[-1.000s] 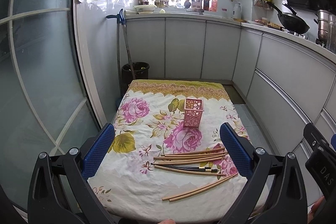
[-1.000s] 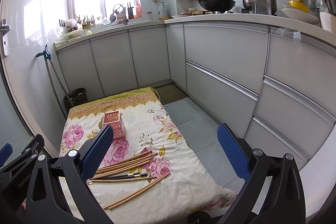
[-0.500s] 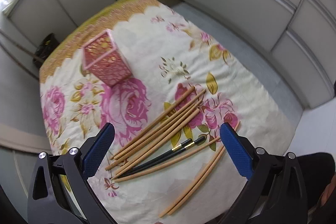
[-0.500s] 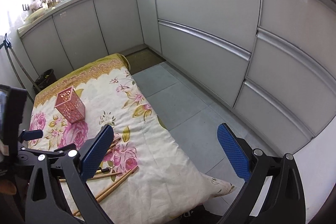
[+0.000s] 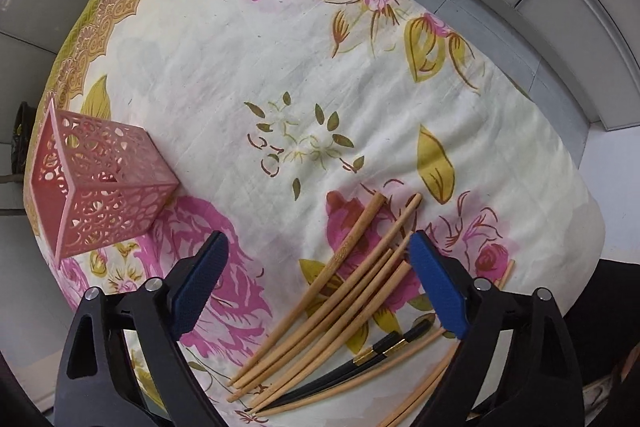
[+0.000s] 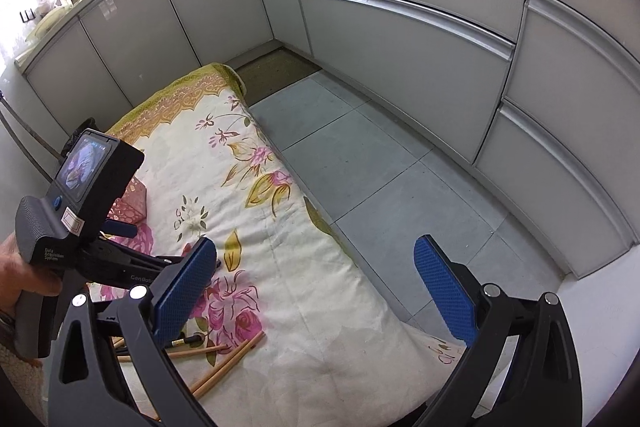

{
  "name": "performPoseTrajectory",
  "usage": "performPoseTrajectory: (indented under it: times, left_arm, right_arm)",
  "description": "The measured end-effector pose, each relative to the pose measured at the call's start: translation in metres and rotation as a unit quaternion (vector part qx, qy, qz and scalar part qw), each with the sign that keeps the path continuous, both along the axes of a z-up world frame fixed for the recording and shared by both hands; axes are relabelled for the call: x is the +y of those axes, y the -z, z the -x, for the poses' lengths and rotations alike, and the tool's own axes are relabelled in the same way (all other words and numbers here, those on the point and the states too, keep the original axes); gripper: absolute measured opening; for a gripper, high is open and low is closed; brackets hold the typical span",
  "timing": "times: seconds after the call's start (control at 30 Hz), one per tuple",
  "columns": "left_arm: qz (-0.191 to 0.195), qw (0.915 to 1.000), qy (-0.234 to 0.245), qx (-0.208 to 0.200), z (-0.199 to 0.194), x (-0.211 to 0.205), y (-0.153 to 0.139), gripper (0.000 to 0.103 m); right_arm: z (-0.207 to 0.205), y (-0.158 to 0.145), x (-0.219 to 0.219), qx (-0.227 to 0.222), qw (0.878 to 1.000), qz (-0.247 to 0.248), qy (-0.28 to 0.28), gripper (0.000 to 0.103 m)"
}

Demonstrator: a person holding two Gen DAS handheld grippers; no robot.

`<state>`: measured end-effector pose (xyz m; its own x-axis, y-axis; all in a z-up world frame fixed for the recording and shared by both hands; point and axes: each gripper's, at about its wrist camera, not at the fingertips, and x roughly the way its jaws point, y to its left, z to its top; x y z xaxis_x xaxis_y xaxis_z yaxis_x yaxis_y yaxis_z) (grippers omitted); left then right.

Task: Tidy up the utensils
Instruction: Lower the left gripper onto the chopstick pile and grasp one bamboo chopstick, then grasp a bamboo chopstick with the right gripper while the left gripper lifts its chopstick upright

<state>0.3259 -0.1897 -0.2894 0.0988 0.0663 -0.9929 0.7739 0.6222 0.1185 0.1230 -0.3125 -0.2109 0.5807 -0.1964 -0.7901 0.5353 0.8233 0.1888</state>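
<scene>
Left wrist view, chopsticks (image 5: 336, 311) near cloth edge (image 5: 576, 187), left hand-held gripper (image 5: 316, 287) spread.

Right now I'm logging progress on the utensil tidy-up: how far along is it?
Nothing looks done: the pink lattice holder appears empty. In hand: nothing gripped; the left gripper, open, hovers over the bamboo chopsticks, and the right gripper is open off the table's edge. Left: every bamboo chopstick and the black pair lie on the floral cloth.

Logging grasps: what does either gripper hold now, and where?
Nothing. The left gripper is open above the bamboo chopsticks; the right gripper is open and empty.
</scene>
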Motion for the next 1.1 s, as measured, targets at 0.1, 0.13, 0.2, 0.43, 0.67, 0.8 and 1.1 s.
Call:
performPoseTrajectory:
  times: [0.1, 0.13, 0.2, 0.43, 0.67, 0.8, 1.1]
  left_arm:
    - [-0.009, 0.9998, 0.010, 0.013, -0.007, 0.001, 0.007, 0.067]
    - [-0.012, 0.9997, 0.014, 0.015, -0.008, 0.002, 0.009, 0.064]
    - [-0.016, 0.9996, 0.020, 0.014, -0.011, 0.004, 0.012, 0.059]
    - [-0.010, 0.9991, 0.027, 0.030, -0.018, 0.007, 0.022, 0.038]
    - [0.026, 0.9981, 0.030, 0.046, 0.003, 0.004, 0.036, 0.014]
    - [0.062, 0.9980, 0.000, 0.008, 0.012, 0.022, 0.030, 0.012]
    - [0.224, 0.9579, -0.114, -0.140, 0.051, 0.135, -0.091, 0.010]
  right_arm:
    - [-0.003, 0.002, 0.000, 0.005, 1.000, -0.002, -0.004, 0.096]
    - [-0.003, 0.003, -0.001, 0.006, 1.000, -0.003, -0.004, 0.096]
    - [-0.004, 0.004, -0.001, 0.008, 1.000, -0.003, -0.003, 0.096]
    - [-0.007, 0.008, 0.000, 0.015, 1.000, -0.006, -0.003, 0.096]
    - [-0.009, 0.010, 0.003, 0.020, 1.000, -0.012, -0.008, 0.096]
    - [-0.014, 0.010, 0.008, 0.030, 0.999, 0.000, -0.010, 0.096]
    - [-0.072, 0.057, 0.018, 0.103, 0.971, -0.212, -0.035, 0.096]
